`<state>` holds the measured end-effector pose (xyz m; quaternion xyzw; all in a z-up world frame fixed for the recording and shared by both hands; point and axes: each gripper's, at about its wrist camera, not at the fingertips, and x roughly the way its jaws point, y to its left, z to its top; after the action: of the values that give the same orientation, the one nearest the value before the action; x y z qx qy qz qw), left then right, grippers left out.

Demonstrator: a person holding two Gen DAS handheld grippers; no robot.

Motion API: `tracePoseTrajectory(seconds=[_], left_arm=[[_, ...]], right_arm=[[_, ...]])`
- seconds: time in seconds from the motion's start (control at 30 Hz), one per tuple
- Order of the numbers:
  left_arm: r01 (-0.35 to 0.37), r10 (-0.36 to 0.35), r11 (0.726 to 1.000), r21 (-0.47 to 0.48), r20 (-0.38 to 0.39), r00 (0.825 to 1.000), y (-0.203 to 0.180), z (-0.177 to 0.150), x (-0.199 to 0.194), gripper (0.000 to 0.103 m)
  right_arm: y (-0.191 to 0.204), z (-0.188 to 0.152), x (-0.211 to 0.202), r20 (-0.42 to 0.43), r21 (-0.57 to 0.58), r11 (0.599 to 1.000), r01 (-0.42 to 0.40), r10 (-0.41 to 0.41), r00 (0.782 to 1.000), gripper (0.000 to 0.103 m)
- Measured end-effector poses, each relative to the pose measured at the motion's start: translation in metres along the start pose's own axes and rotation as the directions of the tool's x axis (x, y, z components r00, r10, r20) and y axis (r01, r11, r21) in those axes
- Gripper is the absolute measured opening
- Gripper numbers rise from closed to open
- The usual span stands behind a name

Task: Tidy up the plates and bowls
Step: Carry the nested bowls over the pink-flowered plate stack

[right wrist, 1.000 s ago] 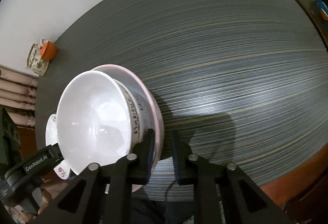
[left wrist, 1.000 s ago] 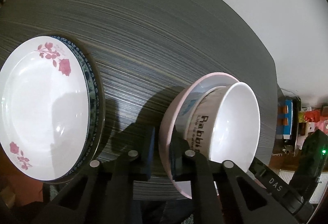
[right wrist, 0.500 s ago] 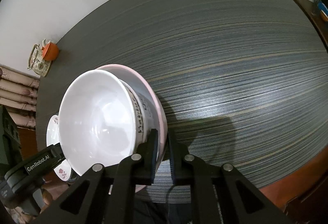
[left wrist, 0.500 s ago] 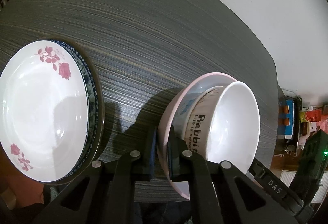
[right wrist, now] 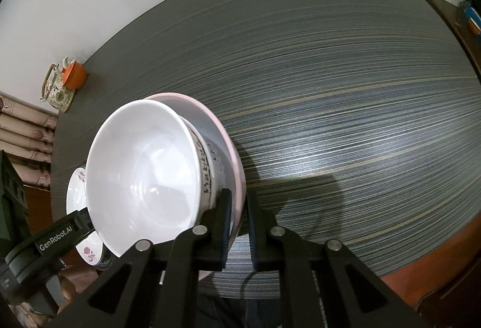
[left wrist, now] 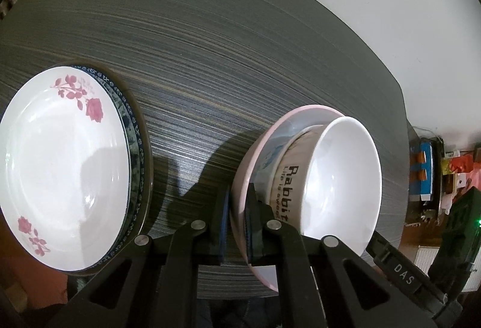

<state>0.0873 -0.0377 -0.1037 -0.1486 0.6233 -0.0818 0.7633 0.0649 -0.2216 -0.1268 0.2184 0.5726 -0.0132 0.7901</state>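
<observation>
Both grippers pinch the pink bowl's rim: the left gripper [left wrist: 237,223] on one side, the right gripper [right wrist: 239,226] on the other. This pink bowl [left wrist: 255,153] sits right between their fingers, with a white bowl [left wrist: 339,183] nested inside it. Beside the left gripper lies a rose plate [left wrist: 60,168]. I think the bowls are hard, smooth, heavy together and easy to break, so the rim is a good place to hold.
</observation>
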Motion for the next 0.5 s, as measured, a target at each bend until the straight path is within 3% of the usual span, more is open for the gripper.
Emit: tracePoseTrajectory(seconds=[0.5], left_arm=[[-0.003, 0.002, 1.0, 0.019, 0.017, 1.0, -0.0028, -0.0016, -0.0048, 0.005]], right_arm=[[0.0038, 0.0007, -0.0037, 0.017, -0.009, 1.0, 0.007, -0.007, 1.0, 0.011]])
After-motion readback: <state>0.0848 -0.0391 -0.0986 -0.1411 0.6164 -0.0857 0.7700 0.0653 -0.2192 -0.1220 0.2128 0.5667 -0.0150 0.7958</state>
